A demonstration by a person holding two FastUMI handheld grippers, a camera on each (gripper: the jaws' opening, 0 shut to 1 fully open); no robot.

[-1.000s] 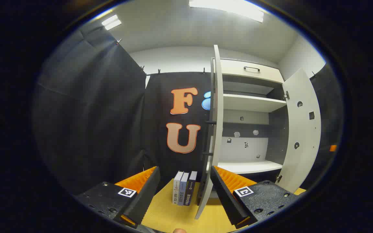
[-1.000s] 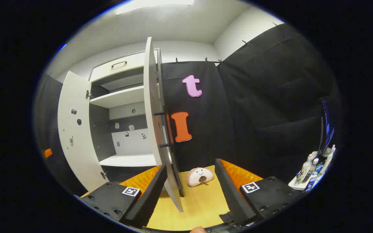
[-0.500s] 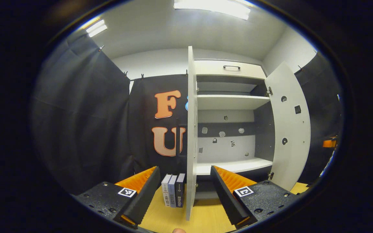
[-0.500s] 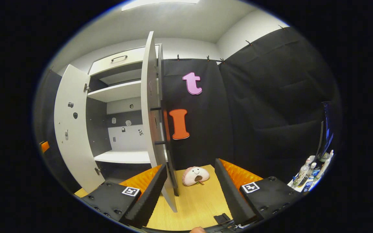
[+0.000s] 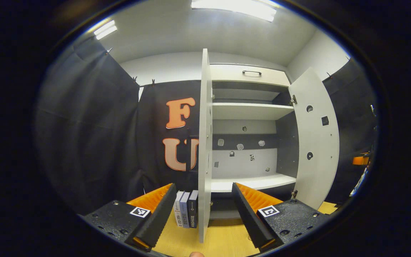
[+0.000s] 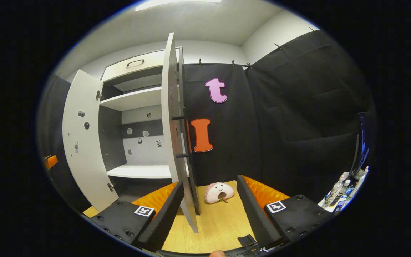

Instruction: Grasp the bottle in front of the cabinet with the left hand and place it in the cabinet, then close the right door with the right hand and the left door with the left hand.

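We hold both grippers wide apart and empty: the left gripper (image 5: 203, 210) faces the left door's (image 5: 204, 142) edge, the right gripper (image 6: 211, 210) the right door's (image 6: 173, 125). We cannot spot the bottle; the cabinet (image 5: 252, 110) stands open.

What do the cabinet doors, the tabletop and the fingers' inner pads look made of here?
Cabinet doors: likely laminated board, matte off-white, with flat cut edges and drilled holes. Tabletop: light wood or wood-look laminate, faint grain showing. Inner pads of the fingers: ribbed orange material, probably rubber or soft plastic, on black textured bodies. The plush toy looks like soft fabric.
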